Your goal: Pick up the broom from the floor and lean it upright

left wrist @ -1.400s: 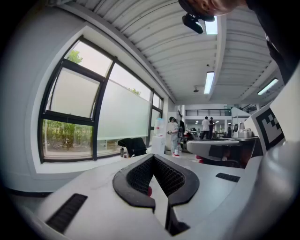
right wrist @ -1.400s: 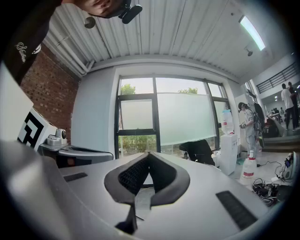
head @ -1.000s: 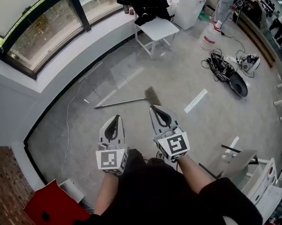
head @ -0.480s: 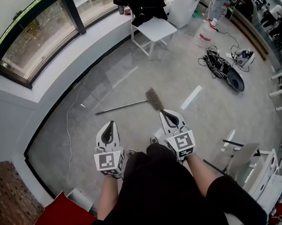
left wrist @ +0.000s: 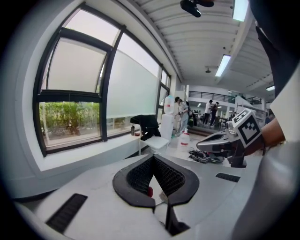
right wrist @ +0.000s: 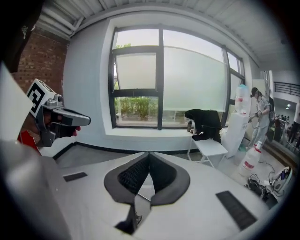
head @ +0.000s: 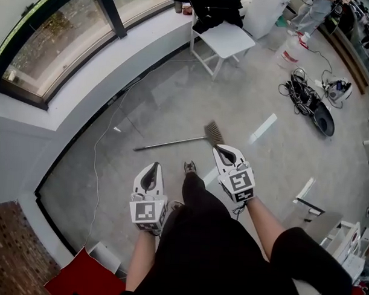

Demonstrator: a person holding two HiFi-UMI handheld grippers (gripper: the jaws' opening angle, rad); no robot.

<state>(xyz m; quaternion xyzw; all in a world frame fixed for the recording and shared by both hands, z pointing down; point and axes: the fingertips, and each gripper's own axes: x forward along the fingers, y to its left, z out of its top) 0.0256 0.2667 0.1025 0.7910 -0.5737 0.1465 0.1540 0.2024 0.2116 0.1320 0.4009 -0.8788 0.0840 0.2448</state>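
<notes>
- Left gripper view: the left gripper [left wrist: 153, 157] had its jaws brought together at the tips, with nothing between the pads. The broom did not show there.
- Right gripper view: the right gripper [right wrist: 149, 154] likewise had its jaws together and held nothing. Only the window wall and a white chair [right wrist: 209, 148] lay ahead of it.
- Head view: both grippers pointed forward and down over the floor, the left gripper [head: 152, 167] a little behind the right gripper [head: 219, 149]. The person's foot [head: 189, 167] was between them.
- The broom [head: 172, 143] lay flat on the grey floor ahead of both sets of jaws, its long axis crosswise to the way they pointed.
- Its bristle head [head: 214, 133] was at the right end, just beyond the right gripper's tips in the picture. The handle ran off leftward past the left gripper's line.
- The right gripper looked the nearer one, to the head end. The left would probably meet the handle partway along.
- The jaws would need to part and turn across the handle before closing on it.
- Bare floor surrounded the broom. A thin cable [head: 126, 114] trailed near the handle's free end.
- The curved window wall [head: 83, 104] beyond looked a likely place to lean it.
- A tangle of cables [head: 301, 93] lay well apart to the right.
</notes>
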